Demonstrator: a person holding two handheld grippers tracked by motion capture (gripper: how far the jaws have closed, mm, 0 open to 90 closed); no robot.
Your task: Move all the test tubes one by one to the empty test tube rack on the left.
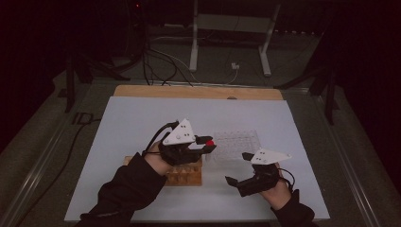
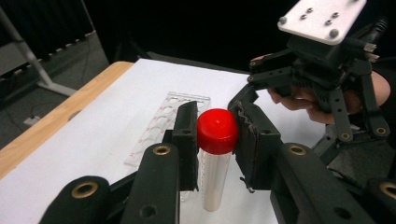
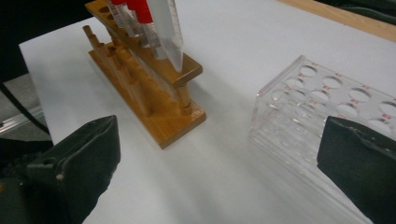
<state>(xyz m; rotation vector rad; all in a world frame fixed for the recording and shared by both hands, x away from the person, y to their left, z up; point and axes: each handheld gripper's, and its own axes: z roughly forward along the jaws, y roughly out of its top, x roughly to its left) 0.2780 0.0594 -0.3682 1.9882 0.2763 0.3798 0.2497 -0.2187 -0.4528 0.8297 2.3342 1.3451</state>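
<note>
I have my left gripper pinching a clear tube with a red cap, jaws pressed against the cap from both sides, the tube's body hanging below between them. From the high view that gripper sits near the middle of the white table sheet, with the wooden tube rack just below it toward 6 o'clock and the clear plastic rack right beside it at 3 o'clock. My right gripper hovers at about 5 o'clock of the clear rack, jaws spread wide with nothing between them. Through its own view I see the wooden rack at 11 o'clock holding more red-capped tubes, and the clear rack, its round holes unfilled, at 2 o'clock
</note>
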